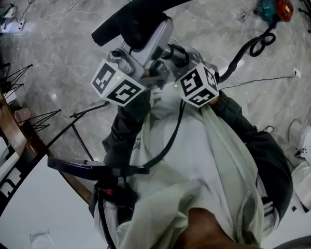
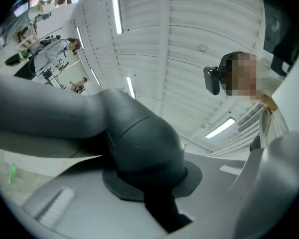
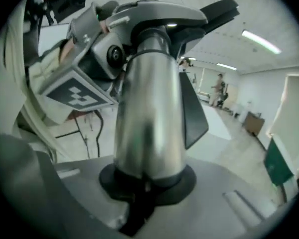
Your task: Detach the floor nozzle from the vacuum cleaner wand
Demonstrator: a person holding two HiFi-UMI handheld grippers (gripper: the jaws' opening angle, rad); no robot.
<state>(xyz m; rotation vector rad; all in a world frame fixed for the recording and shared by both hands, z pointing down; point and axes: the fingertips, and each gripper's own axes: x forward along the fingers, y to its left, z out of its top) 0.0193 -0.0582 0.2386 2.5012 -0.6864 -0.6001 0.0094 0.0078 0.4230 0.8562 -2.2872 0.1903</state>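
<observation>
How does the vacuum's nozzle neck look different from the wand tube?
The nozzle neck is matte dark grey, while the wand tube is shiny silver metal that catches reflections. The nozzle neck bends like an elbow with a seam across it, whereas the wand tube runs straight and plain. Both are smooth and round in section.

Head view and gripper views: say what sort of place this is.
Probably a large indoor lab or workshop. It has a polished stone-look floor, tripod stands at its edge, and a white panelled ceiling with long strip lights.
</observation>
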